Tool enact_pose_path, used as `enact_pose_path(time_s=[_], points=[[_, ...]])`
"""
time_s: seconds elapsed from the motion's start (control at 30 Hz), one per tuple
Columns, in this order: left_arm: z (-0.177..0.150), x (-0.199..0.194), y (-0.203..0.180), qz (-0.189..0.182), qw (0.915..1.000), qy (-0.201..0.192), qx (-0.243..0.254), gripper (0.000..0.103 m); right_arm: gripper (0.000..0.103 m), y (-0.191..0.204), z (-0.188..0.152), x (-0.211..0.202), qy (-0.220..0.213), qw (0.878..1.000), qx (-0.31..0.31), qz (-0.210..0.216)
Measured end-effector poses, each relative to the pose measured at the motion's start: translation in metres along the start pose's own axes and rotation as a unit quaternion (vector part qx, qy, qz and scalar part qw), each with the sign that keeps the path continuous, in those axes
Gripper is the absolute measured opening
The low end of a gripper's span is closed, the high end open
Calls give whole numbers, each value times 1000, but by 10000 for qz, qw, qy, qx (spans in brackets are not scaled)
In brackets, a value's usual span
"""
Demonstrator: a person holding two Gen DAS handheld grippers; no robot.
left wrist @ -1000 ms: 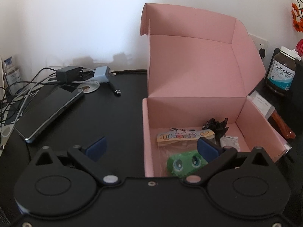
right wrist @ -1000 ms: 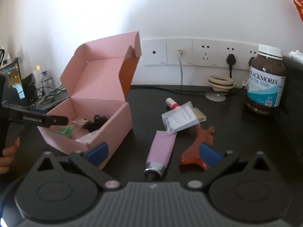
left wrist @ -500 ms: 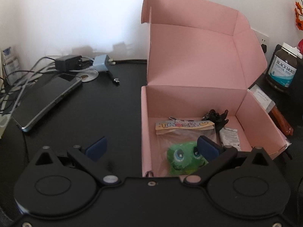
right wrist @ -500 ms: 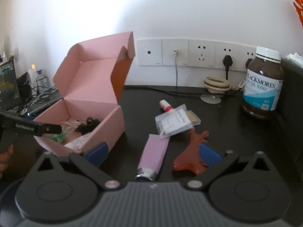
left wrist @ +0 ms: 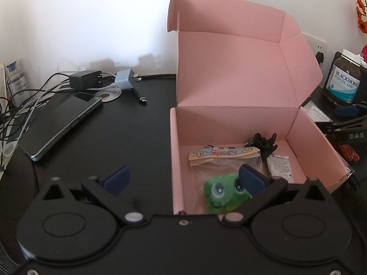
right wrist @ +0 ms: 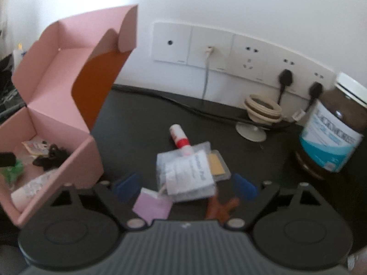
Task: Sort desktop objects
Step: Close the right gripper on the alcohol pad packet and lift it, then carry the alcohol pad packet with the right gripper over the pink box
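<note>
Lying flat, lilac tube (right wrist: 152,206) points toward camera.

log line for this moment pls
left gripper: open, empty, over pink box | right gripper: closing, nothing gripped, over clear packet

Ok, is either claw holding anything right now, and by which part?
Nothing is held. The left claw hangs open over the pink box. The right claw is closing around the clear packet, pads not yet touching.
</note>
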State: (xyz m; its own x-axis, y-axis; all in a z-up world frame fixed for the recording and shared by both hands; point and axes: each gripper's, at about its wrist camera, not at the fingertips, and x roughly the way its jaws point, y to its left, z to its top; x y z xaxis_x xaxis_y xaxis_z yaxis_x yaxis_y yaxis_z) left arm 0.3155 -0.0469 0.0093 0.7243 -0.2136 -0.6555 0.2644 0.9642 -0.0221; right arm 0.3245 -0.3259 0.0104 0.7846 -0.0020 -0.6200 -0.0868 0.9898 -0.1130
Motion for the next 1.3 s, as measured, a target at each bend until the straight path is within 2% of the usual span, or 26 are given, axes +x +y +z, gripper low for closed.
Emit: enact_pose_path(time_s=[0.2,0.33,0.53,0.63,0.83,0.97,1.3], points=[[0,0,0,-30,10000,30,9,103,87,6,6,17,-8,9999,-140,-45],[0,1,2,-48,10000,59,-35,103,69,7,6,26,146,9997,-177,-71],[-1,0,-1,24,10000,-14,47,103,65,6,3,26,158,9997,-167,-112],[0,0,1,-8,10000,1,4,103,55,5,3,23,171,9996,-174,-109],[1,0,2,81,9999,-72,55,103,55,-2,3,10,81,9998,-87,-134],[3,-3,4,13,9998,-174,4,103,55,-4,2,-2,-16,9999,25,-105],[4,-4,4,-125,9991,-402,-18,103,55,6,12,-66,-514,9986,8,135]])
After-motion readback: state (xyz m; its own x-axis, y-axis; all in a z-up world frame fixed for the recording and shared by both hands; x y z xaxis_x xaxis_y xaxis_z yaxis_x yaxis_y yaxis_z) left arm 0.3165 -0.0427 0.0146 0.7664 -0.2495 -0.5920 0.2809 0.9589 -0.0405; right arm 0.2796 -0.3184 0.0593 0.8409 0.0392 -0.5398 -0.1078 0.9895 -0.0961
